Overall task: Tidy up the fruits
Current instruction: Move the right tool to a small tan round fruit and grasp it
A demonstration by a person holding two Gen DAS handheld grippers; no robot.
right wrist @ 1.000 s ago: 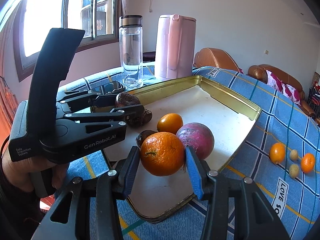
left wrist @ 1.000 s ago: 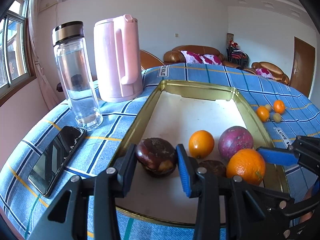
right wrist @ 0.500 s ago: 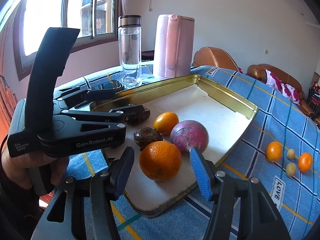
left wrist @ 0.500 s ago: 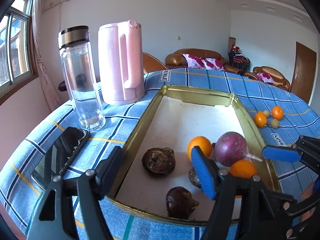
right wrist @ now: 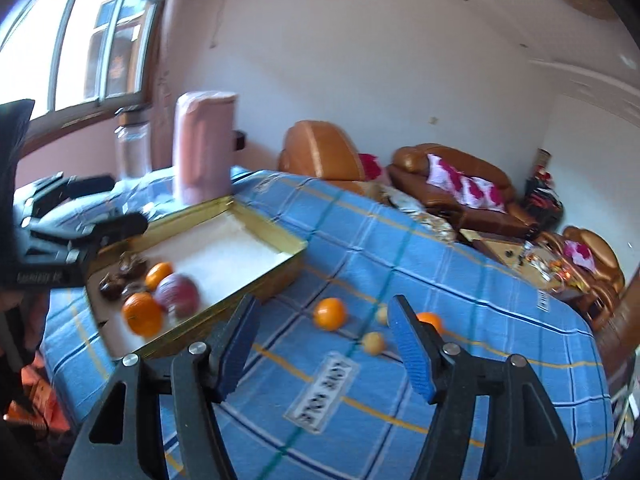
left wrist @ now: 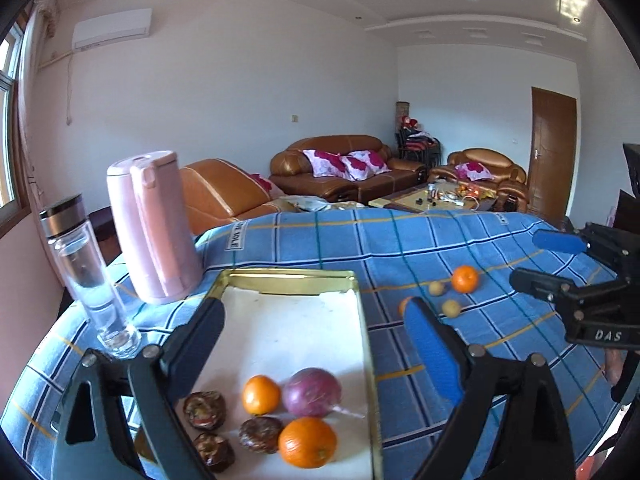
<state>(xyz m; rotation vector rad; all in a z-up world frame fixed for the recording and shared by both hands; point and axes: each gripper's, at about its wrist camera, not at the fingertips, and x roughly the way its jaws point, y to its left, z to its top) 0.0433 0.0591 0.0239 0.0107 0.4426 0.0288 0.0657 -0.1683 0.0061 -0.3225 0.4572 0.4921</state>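
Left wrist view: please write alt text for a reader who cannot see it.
The open left gripper hangs empty above a gold tray holding two oranges, a purple fruit and three dark fruits. More small fruits lie on the blue checked tablecloth.

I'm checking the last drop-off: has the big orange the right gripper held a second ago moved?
Yes. It left the jaws and now lies in the gold tray, beside the purple fruit: big orange. The right gripper, just opening, is empty.
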